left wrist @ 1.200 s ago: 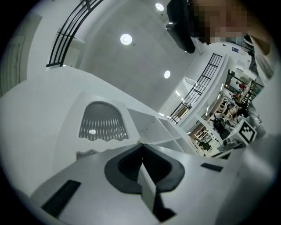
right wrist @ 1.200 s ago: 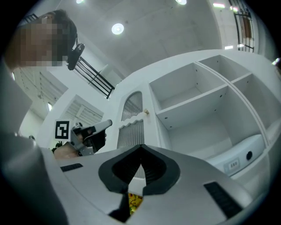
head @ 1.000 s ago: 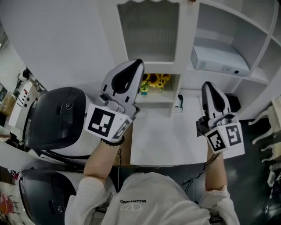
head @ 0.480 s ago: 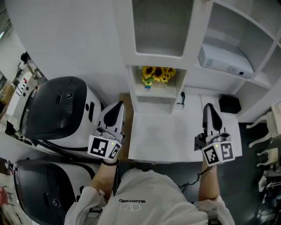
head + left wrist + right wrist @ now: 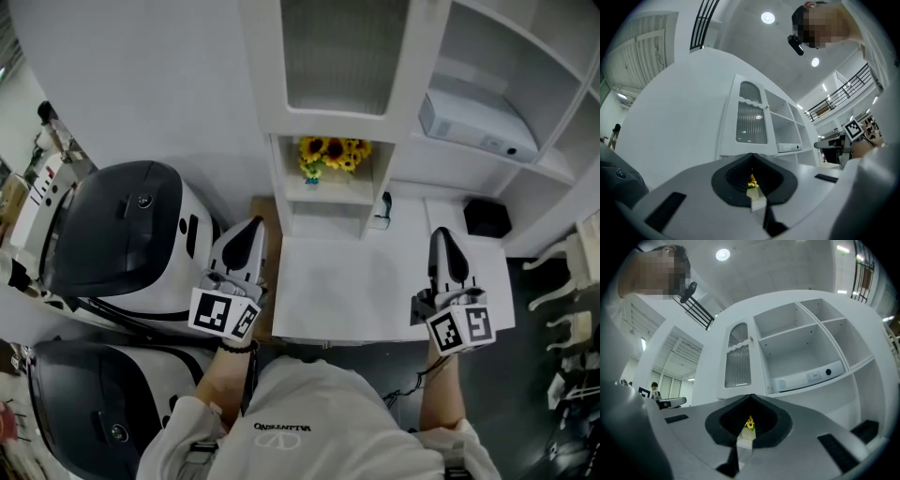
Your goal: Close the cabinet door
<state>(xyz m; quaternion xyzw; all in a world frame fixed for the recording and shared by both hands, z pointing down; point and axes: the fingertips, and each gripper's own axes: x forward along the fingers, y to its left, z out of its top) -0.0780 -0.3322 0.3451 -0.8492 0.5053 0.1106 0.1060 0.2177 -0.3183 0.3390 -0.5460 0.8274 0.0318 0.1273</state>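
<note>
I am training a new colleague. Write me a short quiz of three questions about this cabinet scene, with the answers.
1. True or false: the sunflowers stand in the niche below the ribbed door.
2. The white box lies: A on the floor; B on an open shelf; C beside the sunflowers.
3. Fill in: the right gripper holds ___.
Key: 1 true; 2 B; 3 nothing, its jaws are together.

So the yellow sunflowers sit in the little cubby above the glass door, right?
Not above. The yellow sunflowers sit in the little cubby below the glass door. The head view shows it.
</note>
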